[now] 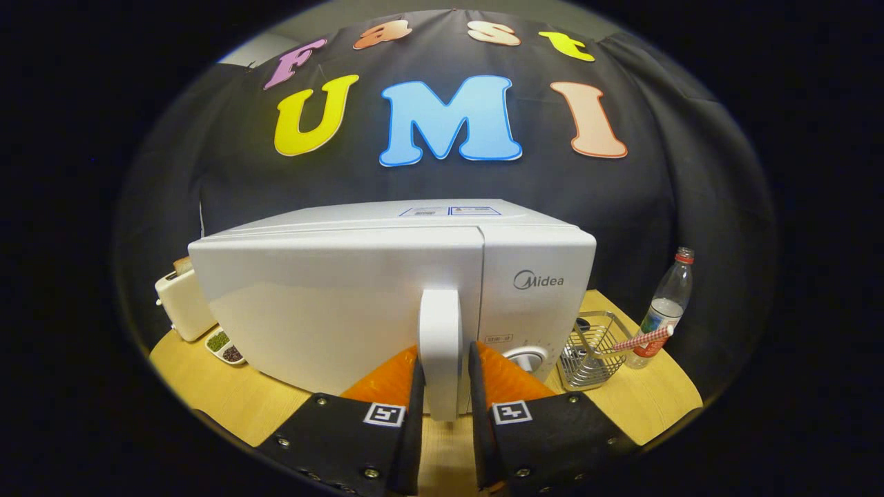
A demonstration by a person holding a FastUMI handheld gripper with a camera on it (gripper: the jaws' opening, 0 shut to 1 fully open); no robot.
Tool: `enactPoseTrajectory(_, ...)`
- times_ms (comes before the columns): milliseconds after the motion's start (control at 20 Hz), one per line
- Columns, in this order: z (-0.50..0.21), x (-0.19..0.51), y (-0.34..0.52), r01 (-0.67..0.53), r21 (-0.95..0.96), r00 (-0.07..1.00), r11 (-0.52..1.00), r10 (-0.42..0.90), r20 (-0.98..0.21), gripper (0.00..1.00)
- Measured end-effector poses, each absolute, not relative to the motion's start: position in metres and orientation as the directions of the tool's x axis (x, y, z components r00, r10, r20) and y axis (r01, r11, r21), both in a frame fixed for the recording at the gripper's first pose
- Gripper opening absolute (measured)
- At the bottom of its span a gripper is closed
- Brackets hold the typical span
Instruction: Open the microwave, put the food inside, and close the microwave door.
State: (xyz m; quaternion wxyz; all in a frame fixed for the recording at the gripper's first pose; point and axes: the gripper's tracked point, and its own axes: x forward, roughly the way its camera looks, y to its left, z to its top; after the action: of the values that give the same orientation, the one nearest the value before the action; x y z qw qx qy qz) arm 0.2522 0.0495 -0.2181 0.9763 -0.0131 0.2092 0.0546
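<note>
The table carries a white microwave with its door shut, straight ahead of the gripper. The jaws are narrow, one finger on each side of the door's upright handle, clamping it. A toaster stands to the left by a small dish. To the right are a wire basket and a bottle.
</note>
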Motion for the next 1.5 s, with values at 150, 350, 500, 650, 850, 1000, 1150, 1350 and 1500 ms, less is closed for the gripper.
enactPoseTrajectory(150, -0.224, 0.259, 0.05, -0.104, -0.008, 0.901, 0.995, 0.091, -0.423, 0.11)
enactPoseTrajectory(350, -0.217, 0.224, 0.057, -0.149, -0.068, 0.905, 0.987, 0.109, -0.412, 0.11)
enactPoseTrajectory(500, -0.221, 0.201, 0.06, -0.157, -0.045, 0.893, 0.987, 0.122, -0.432, 0.11)
enactPoseTrajectory(650, -0.218, 0.179, 0.068, -0.155, -0.028, 0.884, 0.987, 0.126, -0.45, 0.11)
enactPoseTrajectory(850, -0.216, 0.147, 0.083, -0.163, -0.005, 0.879, 0.987, 0.143, -0.456, 0.2)
enactPoseTrajectory(1000, -0.215, 0.127, 0.094, -0.16, -0.007, 0.879, 0.987, 0.139, -0.456, 0.22)
enactPoseTrajectory(1150, -0.213, 0.107, 0.107, -0.159, -0.011, 0.881, 0.987, 0.137, -0.452, 0.22)
enactPoseTrajectory(1350, -0.212, 0.082, 0.124, -0.168, -0.019, 0.883, 0.986, 0.142, -0.447, 0.22)
enactPoseTrajectory(1500, -0.214, 0.064, 0.138, -0.177, -0.011, 0.879, 0.984, 0.153, -0.451, 0.22)
